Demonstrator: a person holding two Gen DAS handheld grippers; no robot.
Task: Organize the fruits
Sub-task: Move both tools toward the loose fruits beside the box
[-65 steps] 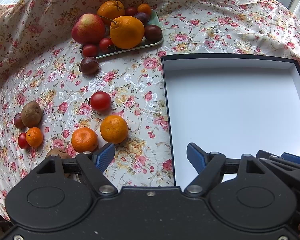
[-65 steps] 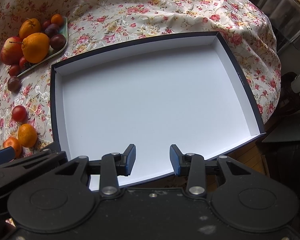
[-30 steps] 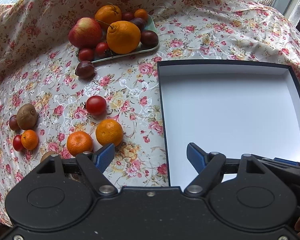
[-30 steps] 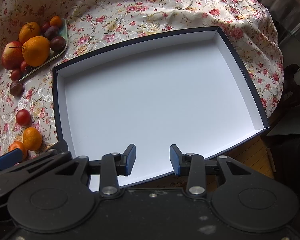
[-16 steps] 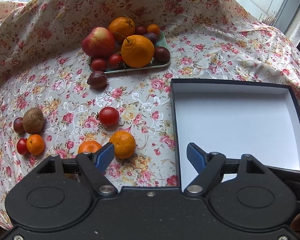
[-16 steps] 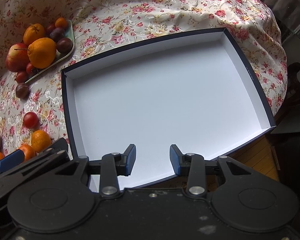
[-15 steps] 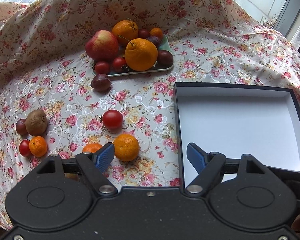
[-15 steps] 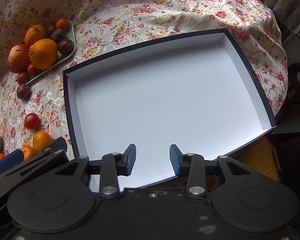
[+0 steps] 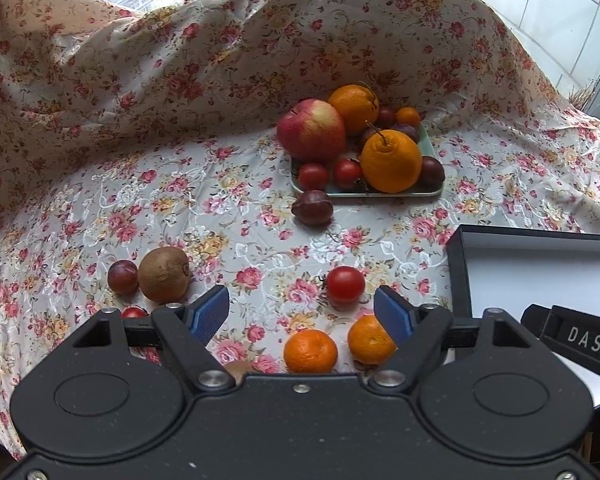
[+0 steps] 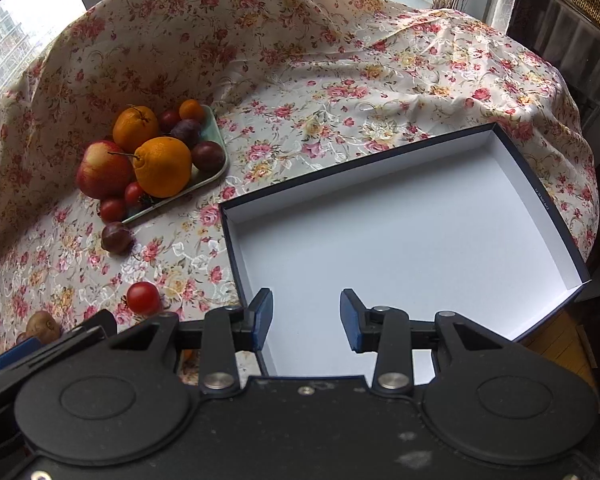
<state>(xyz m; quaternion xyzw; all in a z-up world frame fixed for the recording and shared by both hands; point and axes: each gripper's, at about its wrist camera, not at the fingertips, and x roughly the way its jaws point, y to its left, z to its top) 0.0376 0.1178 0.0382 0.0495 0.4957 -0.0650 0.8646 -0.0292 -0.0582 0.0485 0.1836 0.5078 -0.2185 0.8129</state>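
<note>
A floral tablecloth [image 9: 228, 200] covers the table. The left gripper [image 9: 302, 312] hovers above loose fruit, its blue-padded jaws spread wide and holding nothing. Between the jaws, close below, lie two mandarins: one mandarin [image 9: 310, 351] sits near the middle of the gap, the other mandarin [image 9: 371, 339] lies just beside the right-hand pad. A red tomato [image 9: 345, 284] rests slightly beyond them. Off to the left are a kiwi [image 9: 163, 274] and a small plum [image 9: 123, 277], touching each other. Farther back, a green tray [image 9: 428, 191] holds an apple [image 9: 311, 130], oranges and small dark fruit, with a dark plum [image 9: 312, 208] on the cloth just in front of it.

The right gripper [image 10: 306, 318] (also parted and empty) hangs over the near edge of a white-lined box [image 10: 420, 240] with dark walls; nothing lies inside the box.
</note>
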